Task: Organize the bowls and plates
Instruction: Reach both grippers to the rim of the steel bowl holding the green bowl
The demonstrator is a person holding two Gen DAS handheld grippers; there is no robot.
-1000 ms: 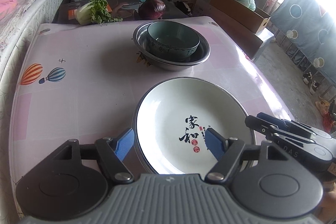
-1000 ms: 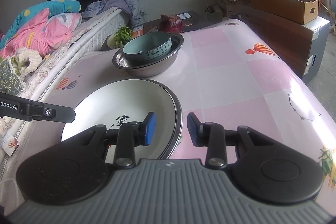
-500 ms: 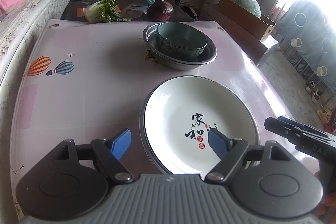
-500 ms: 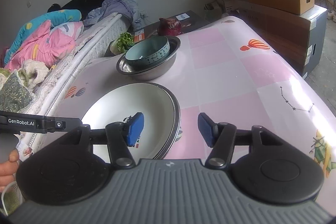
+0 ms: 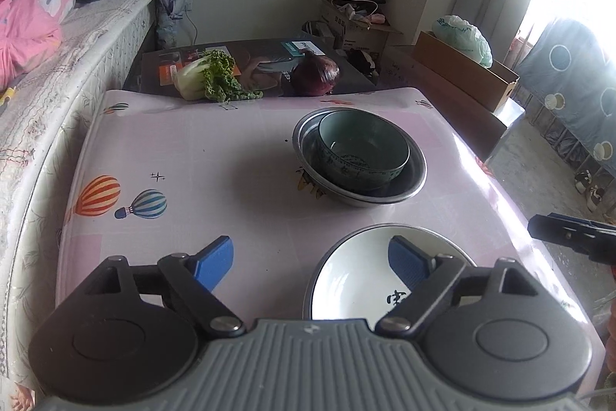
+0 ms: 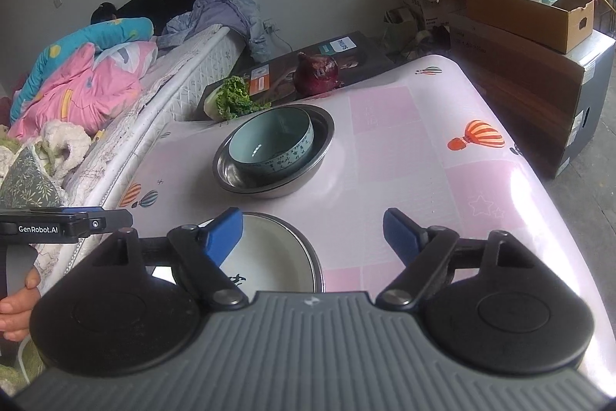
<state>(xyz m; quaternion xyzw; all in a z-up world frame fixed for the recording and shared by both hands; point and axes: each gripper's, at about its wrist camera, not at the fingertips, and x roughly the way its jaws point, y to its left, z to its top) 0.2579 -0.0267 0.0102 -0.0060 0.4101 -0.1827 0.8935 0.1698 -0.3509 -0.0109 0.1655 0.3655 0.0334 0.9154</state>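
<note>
A white plate with black characters (image 5: 358,280) lies on the pink table at the near edge; it also shows in the right wrist view (image 6: 269,253). A teal patterned bowl (image 5: 362,149) sits inside a steel basin (image 5: 415,176) further back; the bowl (image 6: 269,141) and the basin (image 6: 319,141) show in the right wrist view too. My left gripper (image 5: 310,262) is open and empty, held above and behind the plate. My right gripper (image 6: 312,234) is open and empty, above the plate's right rim.
A cabbage (image 5: 204,76) and a red onion (image 5: 315,76) lie on a dark box behind the table (image 5: 173,156). A bed with bedding (image 6: 88,83) runs along the left. Cardboard boxes (image 6: 531,14) stand to the right.
Both grippers have pulled back and up from the plate, which stays on the table. The right jaws have opened from nearly shut to wide; the left gripper has shifted left.
</note>
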